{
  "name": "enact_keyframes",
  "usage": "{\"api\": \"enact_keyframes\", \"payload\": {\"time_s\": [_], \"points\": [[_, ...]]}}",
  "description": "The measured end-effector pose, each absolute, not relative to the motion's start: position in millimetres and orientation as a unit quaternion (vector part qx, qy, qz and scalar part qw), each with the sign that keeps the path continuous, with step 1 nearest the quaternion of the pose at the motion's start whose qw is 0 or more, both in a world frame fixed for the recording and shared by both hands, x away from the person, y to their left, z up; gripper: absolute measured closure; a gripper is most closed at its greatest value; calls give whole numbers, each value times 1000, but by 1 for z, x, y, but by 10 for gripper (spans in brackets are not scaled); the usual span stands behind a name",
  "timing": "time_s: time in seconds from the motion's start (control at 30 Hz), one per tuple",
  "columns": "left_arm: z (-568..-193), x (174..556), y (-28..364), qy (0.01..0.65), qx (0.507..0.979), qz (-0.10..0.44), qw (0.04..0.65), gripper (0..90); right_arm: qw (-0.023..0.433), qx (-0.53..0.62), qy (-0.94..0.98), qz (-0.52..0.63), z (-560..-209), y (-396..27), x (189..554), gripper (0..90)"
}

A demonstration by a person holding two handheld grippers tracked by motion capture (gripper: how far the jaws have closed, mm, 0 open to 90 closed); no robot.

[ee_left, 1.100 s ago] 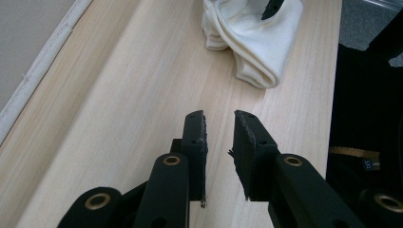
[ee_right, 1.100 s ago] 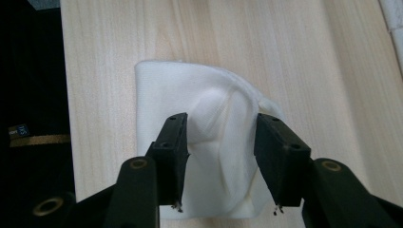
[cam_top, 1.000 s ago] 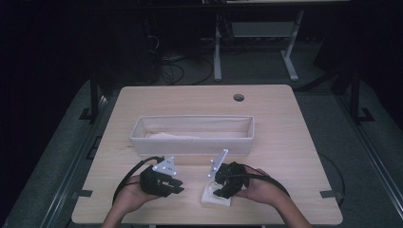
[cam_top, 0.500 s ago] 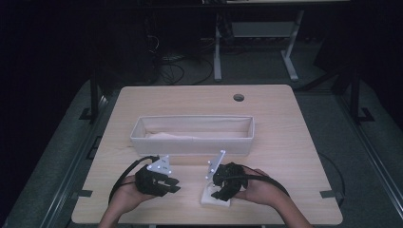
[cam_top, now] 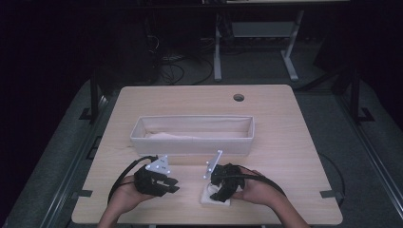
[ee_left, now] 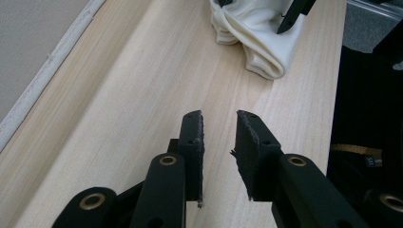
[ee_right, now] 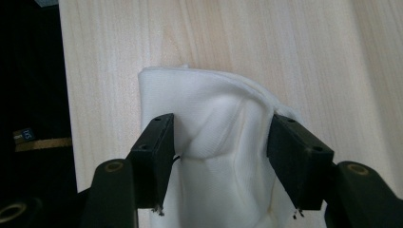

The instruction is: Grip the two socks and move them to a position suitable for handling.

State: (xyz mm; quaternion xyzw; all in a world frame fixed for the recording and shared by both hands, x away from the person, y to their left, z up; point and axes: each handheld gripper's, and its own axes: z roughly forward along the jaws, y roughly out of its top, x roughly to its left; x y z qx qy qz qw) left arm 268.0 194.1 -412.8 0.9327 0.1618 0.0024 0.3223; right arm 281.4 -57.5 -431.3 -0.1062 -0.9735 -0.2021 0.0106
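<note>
Writing: a small dark tag beside the desk edge in your right gripper view, too small to read.
Cloth: the folded white cloth lies at the desk's near edge.
Right gripper: your fingers have just been opening; they straddle the cloth, released.
Left gripper: your fingers stand narrowly apart, empty, cloth well ahead.

table: light wood | bin: white, long, mid-table | hole: far edge

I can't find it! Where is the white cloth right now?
The cloth lies folded near the table's front edge in the high view, under the right gripper, in front of the white bin.
</note>
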Motion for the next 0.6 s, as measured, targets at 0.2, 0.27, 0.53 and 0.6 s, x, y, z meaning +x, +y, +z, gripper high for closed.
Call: {"api": "enact_keyframes", "payload": {"time_s": [0.2,0.27,0.53,0.6], "points": [[-413,268,193,160,933,-1,321,723,4,-106,-974,-198,-434,-56,280,404],[-413,268,193,158,934,-1,321,721,-4,-105,-975,-197,-435,-55,278,404],[-413,269,194,160,933,-1,323,720,-34,-99,-975,-196,-438,-53,271,395],[-412,270,195,161,932,0,324,720,-37,-102,-976,-190,-438,-52,271,394]]}}
